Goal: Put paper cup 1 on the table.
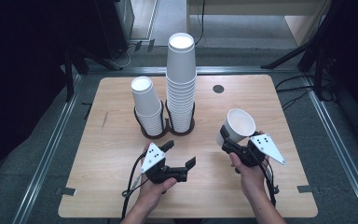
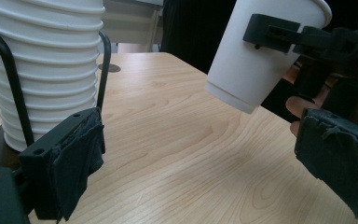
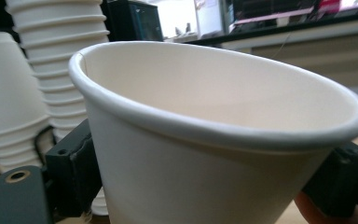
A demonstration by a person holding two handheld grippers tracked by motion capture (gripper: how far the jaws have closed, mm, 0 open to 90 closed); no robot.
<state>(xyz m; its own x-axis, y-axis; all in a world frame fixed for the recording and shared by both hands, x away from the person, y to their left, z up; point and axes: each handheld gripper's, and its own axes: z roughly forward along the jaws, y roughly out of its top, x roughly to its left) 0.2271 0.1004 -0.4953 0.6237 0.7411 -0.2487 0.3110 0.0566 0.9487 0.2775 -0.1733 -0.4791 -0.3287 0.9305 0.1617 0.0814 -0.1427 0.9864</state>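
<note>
A single white paper cup (image 1: pixel 239 124) hangs tilted above the right side of the table, its mouth facing up. My right gripper (image 1: pixel 228 141) is shut on it, with one jaw on each side of its wall. In the right gripper view the cup (image 3: pixel 214 140) sits close up between the black jaws. My left gripper (image 1: pixel 180 154) is open and holds nothing, low over the table's front middle. In the left gripper view its two padded jaws stand wide apart, and the held cup (image 2: pixel 256 56) hangs at the upper right, above the wood.
Two stacks of white cups stand in a black wire holder at the table's back middle: a short stack (image 1: pixel 144 105) and a tall stack (image 1: pixel 181 79). The tall stack (image 2: pixel 46 70) is close beside my left jaw. A dark round hole (image 1: pixel 218 88) marks the tabletop (image 1: pixel 121 154).
</note>
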